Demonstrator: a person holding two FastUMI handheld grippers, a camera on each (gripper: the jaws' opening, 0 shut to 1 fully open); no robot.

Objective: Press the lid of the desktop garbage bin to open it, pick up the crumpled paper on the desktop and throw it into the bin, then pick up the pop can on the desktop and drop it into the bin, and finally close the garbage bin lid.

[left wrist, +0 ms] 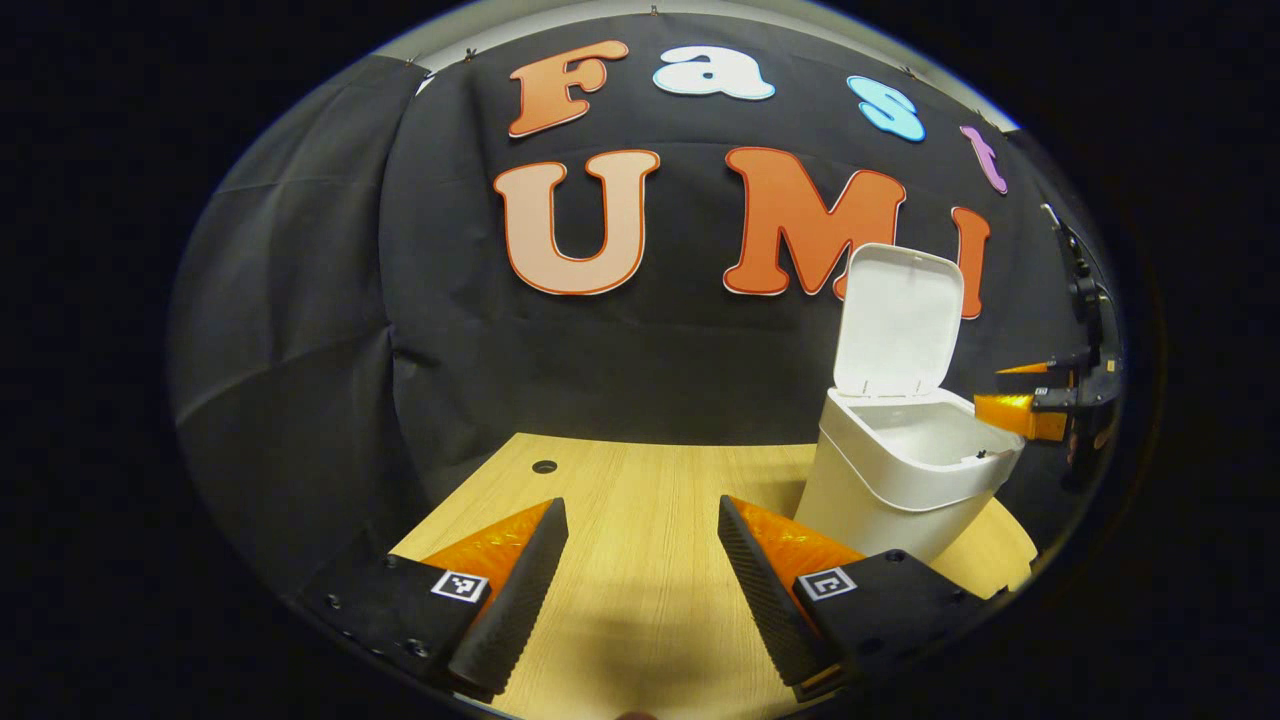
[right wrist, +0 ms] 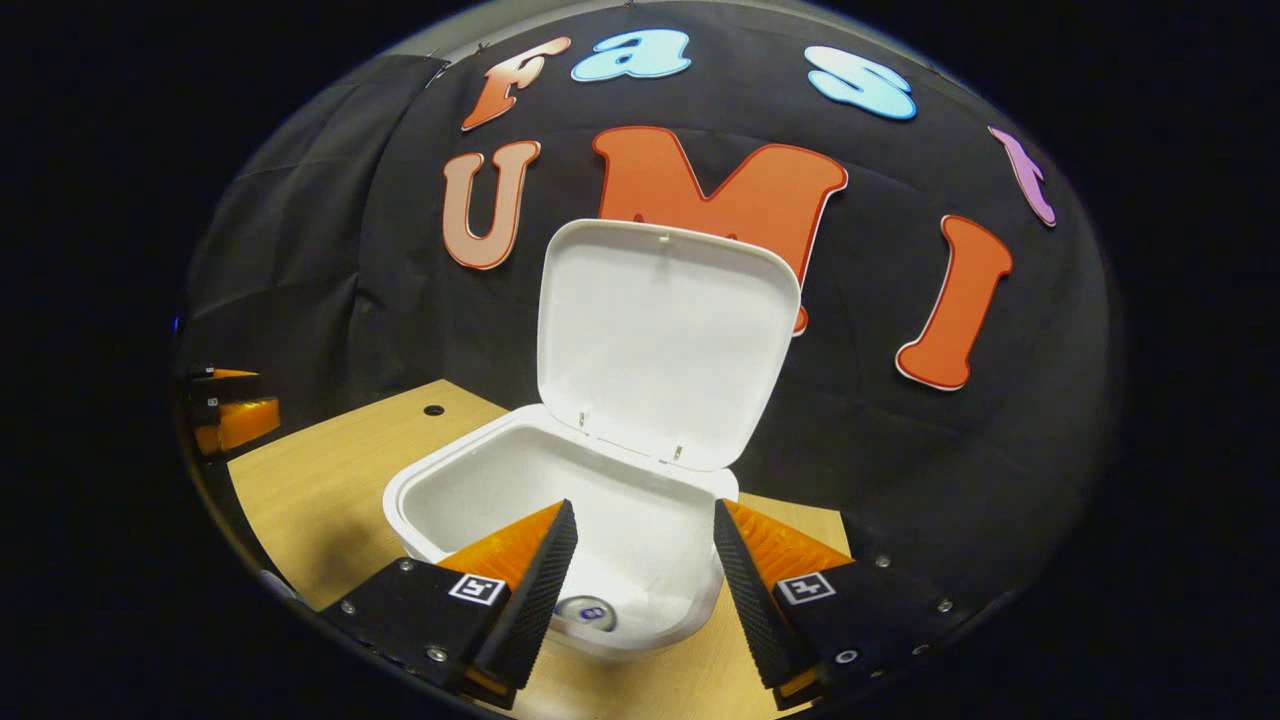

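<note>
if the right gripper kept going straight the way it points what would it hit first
Most likely the open bin: the right gripper, jaws open, hovers over its mouth, aimed down and forward. It would meet the inside, near the can at the bottom or the back wall below the raised lid; depth is unclear.

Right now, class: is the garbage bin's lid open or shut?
Open. The lid stands upright behind the bin, and a pop can lies inside.
</note>
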